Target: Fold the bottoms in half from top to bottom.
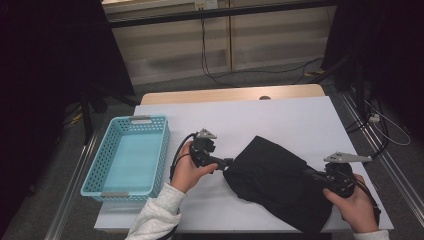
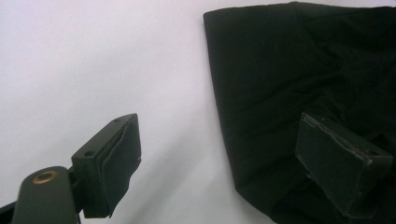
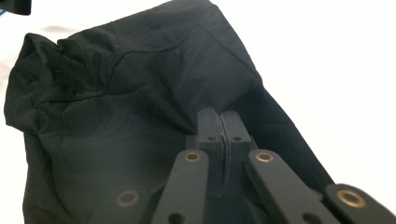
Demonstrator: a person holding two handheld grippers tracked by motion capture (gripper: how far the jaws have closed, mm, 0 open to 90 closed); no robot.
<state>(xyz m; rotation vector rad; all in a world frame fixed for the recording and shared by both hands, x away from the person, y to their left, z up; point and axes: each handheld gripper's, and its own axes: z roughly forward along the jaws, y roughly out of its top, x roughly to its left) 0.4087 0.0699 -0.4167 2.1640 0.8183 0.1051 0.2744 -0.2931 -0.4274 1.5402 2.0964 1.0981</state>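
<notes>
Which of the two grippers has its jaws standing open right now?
The left gripper, by the black cloth's edge nearest the basket; the right gripper's jaws are shut.

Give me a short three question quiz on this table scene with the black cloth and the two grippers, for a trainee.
1. True or false: the left gripper has its jaws open.
2. What colour is the basket at the table's left?
3. The right gripper is: A) open above the basket, B) shut over the black cloth, C) resting on bare table.

Key: 1 true; 2 light blue; 3 B.
</notes>
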